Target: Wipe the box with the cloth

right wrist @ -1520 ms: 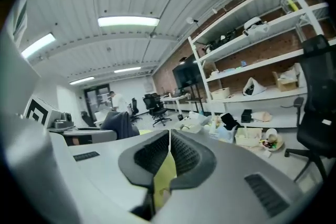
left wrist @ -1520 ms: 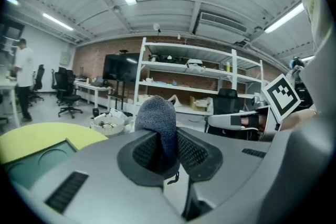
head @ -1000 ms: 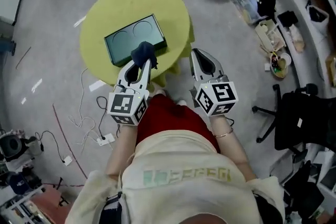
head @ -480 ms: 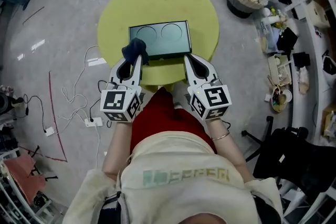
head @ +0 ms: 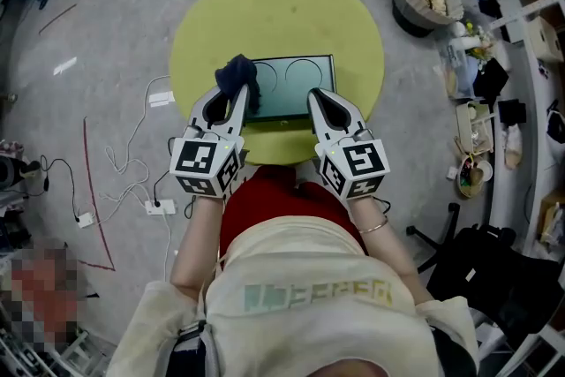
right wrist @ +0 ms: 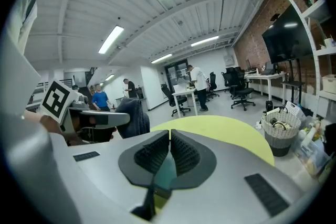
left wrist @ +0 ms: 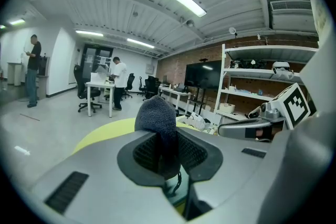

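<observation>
Trouble can start with the cloth. Our left tongs [head: 235, 98] pinch the dark blue cloth [head: 240, 79] tight, and it sticks up out of them in a round lump. The lump sits over the left end of the box [head: 296, 88]. We think a lump like that rubs only with a small spot, so big parts of the box top can stay dirty. If we rub hard, the cloth can also tug loose and drop, because the tongs seem to hold just one bit of it.

Our right tongs [head: 320, 96] are pressed together with nothing in them. They point at the near right side of the box, and we cannot tell if they touch it. The green box lies flat on the yellow round table [head: 274, 4], on the side near us. Nothing grips the box. When we push the cloth across it, the box can slide or turn on the smooth table top. A strong push to the right or toward us can send it to the edge. The two tongs are close together too, so a long wipe to the right can bump one into the other
</observation>
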The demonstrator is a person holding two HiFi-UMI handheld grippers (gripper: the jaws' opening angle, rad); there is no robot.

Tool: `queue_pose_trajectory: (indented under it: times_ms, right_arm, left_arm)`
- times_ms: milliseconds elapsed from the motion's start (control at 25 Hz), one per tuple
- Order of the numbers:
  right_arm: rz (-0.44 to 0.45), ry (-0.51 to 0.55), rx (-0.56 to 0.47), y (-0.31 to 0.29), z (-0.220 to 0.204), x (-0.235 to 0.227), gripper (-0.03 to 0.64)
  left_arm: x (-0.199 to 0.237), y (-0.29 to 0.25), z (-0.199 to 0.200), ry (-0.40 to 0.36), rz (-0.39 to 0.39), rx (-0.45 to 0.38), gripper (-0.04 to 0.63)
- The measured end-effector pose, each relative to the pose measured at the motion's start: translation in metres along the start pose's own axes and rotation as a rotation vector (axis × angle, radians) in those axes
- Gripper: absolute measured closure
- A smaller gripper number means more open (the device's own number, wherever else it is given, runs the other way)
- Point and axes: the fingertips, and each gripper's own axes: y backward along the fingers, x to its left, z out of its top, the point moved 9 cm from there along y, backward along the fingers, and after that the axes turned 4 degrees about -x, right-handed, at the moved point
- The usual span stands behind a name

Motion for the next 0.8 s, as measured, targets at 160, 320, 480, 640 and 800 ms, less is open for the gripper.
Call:
queue_pose_trajectory:
  times_ms: [160, 320, 480, 640, 800]
  right_arm:
    - [-0.042, -0.007, 0.010, -0.019, 0.006, -0.008, 0.578]
    - [-0.115, -0.033, 0.017, -0.027, 0.011, -0.025, 0.578]
    - [-0.186, -0.060, 0.034, -0.030, 0.008, -0.038, 0.578]
    - [-0.243, -0.078, 0.044, -0.027, 0.006, -0.052, 0.578]
    - [-0.284, -0.100, 0.059, -0.024, 0.000, -0.059, 0.578]
  left_arm:
    - [0.020, -0.042, 0.018, -0.046, -0.089, 0.025, 0.529]
    - [0.027, -0.097, 0.038, -0.081, -0.185, 0.033, 0.529]
    - [0.021, -0.149, 0.048, -0.110, -0.295, 0.058, 0.529]
    - [0.001, -0.193, 0.045, -0.123, -0.396, 0.099, 0.529]
    - [-0.017, -0.222, 0.029, -0.147, -0.485, 0.162, 0.529]
